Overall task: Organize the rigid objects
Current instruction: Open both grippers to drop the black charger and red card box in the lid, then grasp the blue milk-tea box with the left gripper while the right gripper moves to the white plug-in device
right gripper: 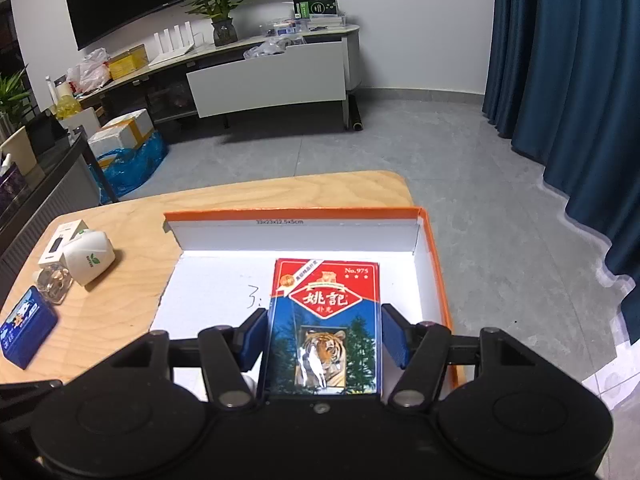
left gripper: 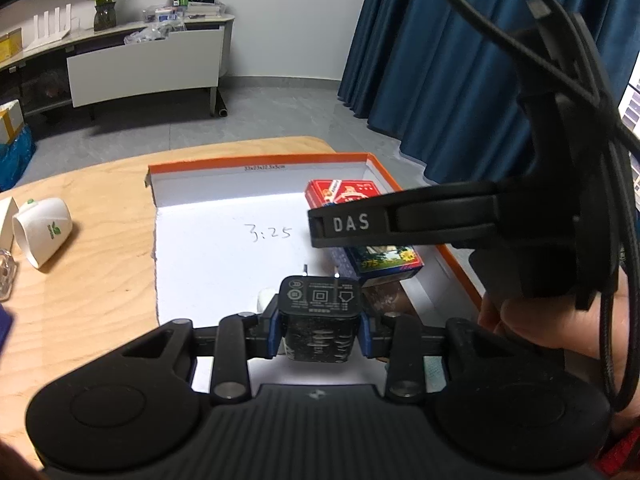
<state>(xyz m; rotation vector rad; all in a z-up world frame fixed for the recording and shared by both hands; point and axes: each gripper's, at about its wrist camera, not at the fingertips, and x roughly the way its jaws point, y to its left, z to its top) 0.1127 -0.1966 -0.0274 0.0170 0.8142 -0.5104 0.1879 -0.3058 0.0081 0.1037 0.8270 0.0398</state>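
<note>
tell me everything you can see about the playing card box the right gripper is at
The playing card box is a rectangular pack in glossy wrap that catches a glare. Its top is red with Chinese characters and "No.975"; below is a tiger among green trees against blue sky. It sits face up between the blue pads of the right gripper, over the right part of the orange-edged tray. A thin gap seems to show at the right pad, so a firm grip can't be confirmed, nor whether the box rests on the tray floor.

Your right tongs cover much of the card box in the left view; the charger hides the tray floor beneath, and its label print is unreadable.
</note>
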